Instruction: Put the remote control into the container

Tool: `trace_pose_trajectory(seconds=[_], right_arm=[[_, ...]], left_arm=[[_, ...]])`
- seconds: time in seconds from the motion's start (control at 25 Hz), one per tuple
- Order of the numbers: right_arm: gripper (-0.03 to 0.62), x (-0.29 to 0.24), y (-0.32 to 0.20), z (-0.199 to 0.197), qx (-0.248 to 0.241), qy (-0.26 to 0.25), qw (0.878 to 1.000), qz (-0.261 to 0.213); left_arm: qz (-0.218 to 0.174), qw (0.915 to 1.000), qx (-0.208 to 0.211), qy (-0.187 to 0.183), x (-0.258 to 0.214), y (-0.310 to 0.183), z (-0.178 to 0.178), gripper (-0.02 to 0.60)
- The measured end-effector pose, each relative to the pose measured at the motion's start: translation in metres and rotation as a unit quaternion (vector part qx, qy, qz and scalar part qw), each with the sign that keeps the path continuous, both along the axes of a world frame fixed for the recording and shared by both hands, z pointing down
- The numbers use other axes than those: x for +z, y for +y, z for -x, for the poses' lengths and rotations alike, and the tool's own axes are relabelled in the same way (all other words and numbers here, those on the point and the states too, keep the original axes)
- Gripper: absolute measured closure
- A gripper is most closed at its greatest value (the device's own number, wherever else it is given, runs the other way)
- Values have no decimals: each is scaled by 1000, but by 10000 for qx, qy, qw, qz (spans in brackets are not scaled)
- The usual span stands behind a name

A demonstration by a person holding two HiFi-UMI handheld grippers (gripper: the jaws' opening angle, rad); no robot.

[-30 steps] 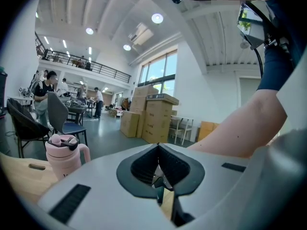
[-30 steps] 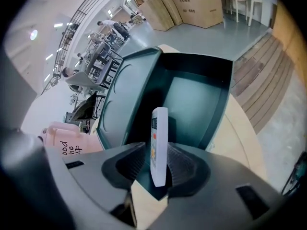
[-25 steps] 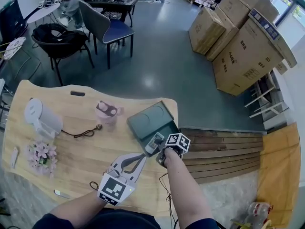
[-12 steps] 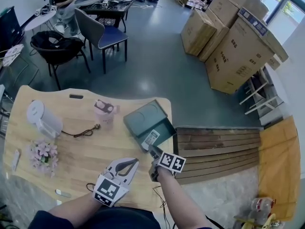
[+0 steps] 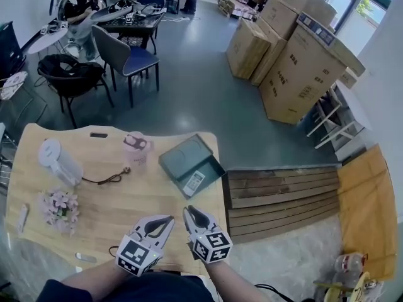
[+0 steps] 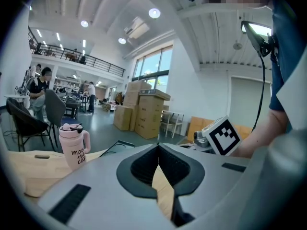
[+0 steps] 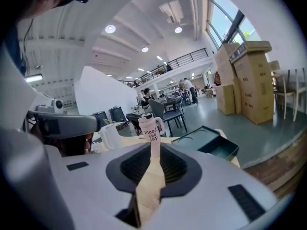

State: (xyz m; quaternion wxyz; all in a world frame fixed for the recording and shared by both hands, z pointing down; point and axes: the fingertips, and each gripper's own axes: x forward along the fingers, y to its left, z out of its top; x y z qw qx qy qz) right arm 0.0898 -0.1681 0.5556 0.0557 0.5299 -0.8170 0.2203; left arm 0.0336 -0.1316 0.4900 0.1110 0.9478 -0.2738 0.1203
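Observation:
The white remote control [image 5: 194,180] lies inside the open dark green container [image 5: 182,154], which stands on the wooden table [image 5: 94,200] near its right edge. My right gripper [image 5: 188,210] hovers near the table's front edge, well short of the container [image 7: 211,145]. Its jaws have just been closing; a narrow gap remains, with nothing between them [image 7: 154,146]. My left gripper [image 5: 169,219] is just to its left, its tips meeting and empty [image 6: 158,147].
A pink cup [image 5: 136,146] stands left of the container; a white jug [image 5: 56,159], a dark cable [image 5: 107,180] and pink flowers [image 5: 60,206] lie further left. Wooden planks [image 5: 283,194] lie on the floor to the right, with cardboard boxes [image 5: 296,61] and chairs [image 5: 126,52] beyond.
My right gripper has drawn back from the container toward the front edge, leaving the remote inside, and its jaws have narrowed. The left gripper has also pulled back a little.

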Motion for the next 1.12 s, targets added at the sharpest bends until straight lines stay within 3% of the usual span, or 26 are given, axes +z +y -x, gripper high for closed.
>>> trace_pose_trajectory(seconds=[0.36,1.12], right_arm=[[565,-59,56,36,-245,855,9899,-1108],[577,-77,109,63,-528,1230,9771,-1652]], left_arm=[[-25,9998,198,-35,-4,33,15,569],[-196,9991,378,-3,-21,68,26,569]])
